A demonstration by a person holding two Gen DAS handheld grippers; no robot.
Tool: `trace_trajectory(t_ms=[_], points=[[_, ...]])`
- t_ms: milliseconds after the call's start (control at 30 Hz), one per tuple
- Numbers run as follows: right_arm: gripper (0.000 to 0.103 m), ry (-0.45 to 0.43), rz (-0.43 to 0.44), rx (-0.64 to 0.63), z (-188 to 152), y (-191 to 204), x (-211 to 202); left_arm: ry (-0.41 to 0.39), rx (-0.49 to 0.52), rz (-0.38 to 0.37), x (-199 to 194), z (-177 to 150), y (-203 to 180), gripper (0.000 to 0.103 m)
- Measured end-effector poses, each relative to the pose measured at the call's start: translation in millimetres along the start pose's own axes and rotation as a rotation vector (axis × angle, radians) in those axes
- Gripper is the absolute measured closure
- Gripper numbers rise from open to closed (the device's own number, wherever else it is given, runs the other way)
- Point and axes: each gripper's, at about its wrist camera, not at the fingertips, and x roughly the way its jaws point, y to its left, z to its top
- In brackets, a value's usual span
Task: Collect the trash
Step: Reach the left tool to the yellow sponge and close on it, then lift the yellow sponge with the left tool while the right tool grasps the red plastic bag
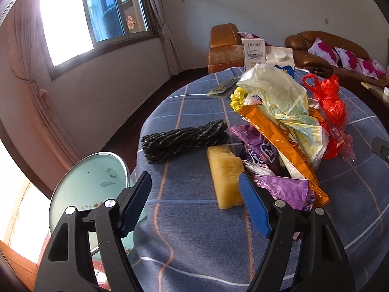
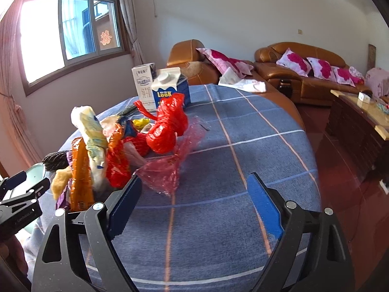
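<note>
Blue checked tablecloth bare toward right edge, trash pile left, both grippers spread, empty.

Both wrist views low, near, angled down over table; share wrapper pile.

Wrappers lying heaped on the table. Rope coil sitting left of the heap, sponge lying just in front of the coil. Two cartons standing behind. Knotted bag lying right of the heap.
</note>
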Motion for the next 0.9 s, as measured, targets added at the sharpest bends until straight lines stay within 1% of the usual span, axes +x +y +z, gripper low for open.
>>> trace_trajectory(t_ms=[67, 100, 133, 167, 200, 233, 300, 400, 533, 700, 767, 900], points=[[0.017, 0.005, 0.003, 0.006, -0.6, -2.0, 3.4, 0.024, 0.010, -0.023, 8.0, -1.7, -4.5, 0.047], [0.017, 0.009, 0.005, 0.005, -1.5, -2.1, 4.4, 0.029, 0.010, -0.051, 10.9, -2.4, -6.7, 0.051], [0.018, 0.013, 0.010, 0.006, -1.8, -2.7, 6.1, 0.030, 0.012, -0.070, 12.1, -2.9, -8.2, 0.061], [0.020, 0.017, 0.015, 0.007, -2.2, -3.1, 7.5, 0.028, 0.017, -0.091, 11.7, -3.0, -10.7, 0.075], [0.021, 0.020, 0.020, 0.008, -2.2, -3.7, 8.6, 0.027, 0.025, -0.115, 11.5, -3.0, -12.8, 0.084], [0.023, 0.024, 0.023, 0.008, -2.0, -3.6, 9.0, 0.025, 0.030, -0.127, 12.1, -2.9, -14.7, 0.089], [0.025, 0.030, 0.030, 0.012, -1.5, -3.8, 9.3, 0.023, 0.039, -0.129, 10.3, -4.3, -15.3, 0.090], [0.027, 0.034, 0.035, 0.013, -0.9, -2.8, 8.7, 0.020, 0.025, -0.144, 5.7, -4.7, -11.4, 0.092], [0.029, 0.025, 0.038, 0.012, 4.6, -2.4, 7.0, -0.013, 0.018, -0.145, -15.1, -5.1, -0.7, 0.093], [0.033, 0.007, 0.048, -0.014, 18.4, 4.8, 9.6, -0.057, 0.013, -0.116, -36.6, -6.8, 11.1, 0.093], [0.037, 0.010, 0.068, -0.024, 20.0, 8.0, 9.4, -0.056, 0.014, -0.093, -39.9, -9.7, 18.2, 0.093], [0.039, 0.022, 0.097, -0.054, 18.3, 18.4, 14.0, -0.034, 0.005, -0.045, -44.9, -23.7, 34.9, 0.093]])
